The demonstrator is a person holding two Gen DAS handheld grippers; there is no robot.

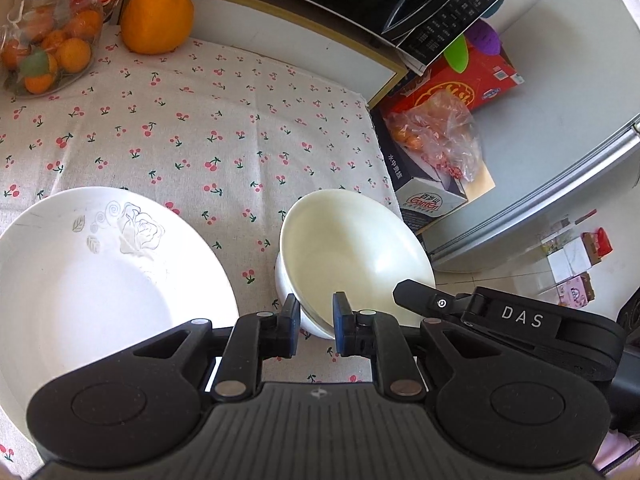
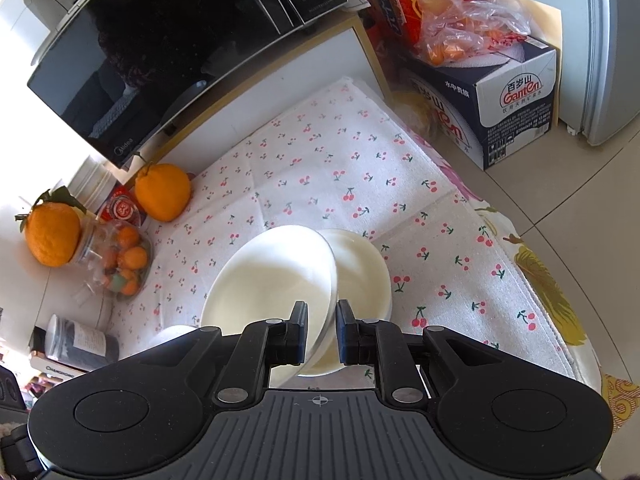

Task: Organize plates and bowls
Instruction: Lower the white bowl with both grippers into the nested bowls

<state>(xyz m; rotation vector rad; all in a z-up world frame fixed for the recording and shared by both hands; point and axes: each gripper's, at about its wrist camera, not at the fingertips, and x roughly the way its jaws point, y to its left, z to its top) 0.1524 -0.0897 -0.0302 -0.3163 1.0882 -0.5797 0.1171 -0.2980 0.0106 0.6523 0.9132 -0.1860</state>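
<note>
A glossy white ceramic bowl (image 1: 356,256), tilted and pinched at its near rim by the left gripper (image 1: 317,322), is hanging over the cherry-print cloth (image 1: 224,136) beside a wide white plate with an embossed rose (image 1: 104,280). The right gripper (image 2: 322,334) is clamping a second white bowl (image 2: 272,280) above a third (likely the nesting target). Lowering should go level and slowly.

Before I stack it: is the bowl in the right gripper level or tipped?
Tipped: the bowl hangs on edge, its rim pinched by the right gripper, its opening facing sideways.
</note>
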